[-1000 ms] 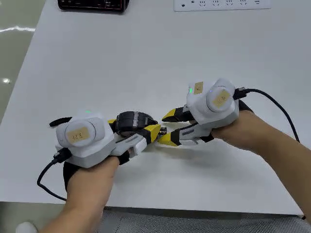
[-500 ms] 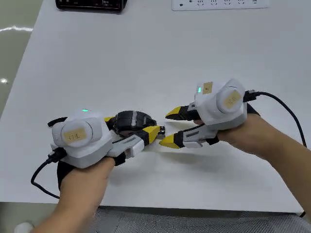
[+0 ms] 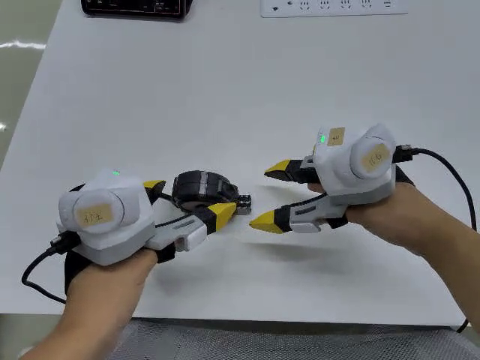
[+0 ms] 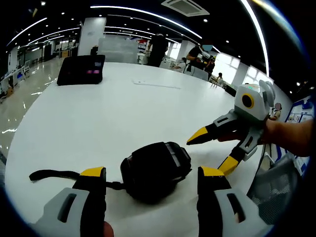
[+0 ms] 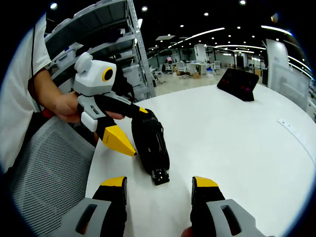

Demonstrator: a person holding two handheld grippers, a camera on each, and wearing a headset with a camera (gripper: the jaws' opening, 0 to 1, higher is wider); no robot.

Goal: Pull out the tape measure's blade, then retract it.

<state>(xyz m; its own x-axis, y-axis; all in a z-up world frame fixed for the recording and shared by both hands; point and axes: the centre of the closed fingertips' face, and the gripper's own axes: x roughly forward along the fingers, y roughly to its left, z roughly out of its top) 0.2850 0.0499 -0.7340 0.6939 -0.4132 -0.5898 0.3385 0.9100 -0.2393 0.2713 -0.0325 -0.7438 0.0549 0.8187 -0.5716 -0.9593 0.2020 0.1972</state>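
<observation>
A black tape measure (image 3: 202,189) lies on the white table (image 3: 225,90), its blade drawn in and the metal hook (image 3: 244,201) at its right end. My left gripper (image 3: 187,198) is open, one yellow-tipped jaw on each side of the case with small gaps, as the left gripper view shows around the tape measure (image 4: 155,170). My right gripper (image 3: 270,195) is open and holds nothing, a short way right of the hook. In the right gripper view the tape measure (image 5: 150,145) lies just ahead of my right gripper (image 5: 159,181). A black strap (image 4: 49,174) trails from the case.
A black device (image 3: 135,6) and a white power strip (image 3: 334,6) sit at the table's far edge. The near table edge runs just below both hands, with a grey mesh chair (image 3: 300,345) under it. Cables trail from both grippers.
My right gripper has drawn back to the right, away from the blade's hook. My left gripper has shifted a little left and back, and the tape measure has stayed on the table.
</observation>
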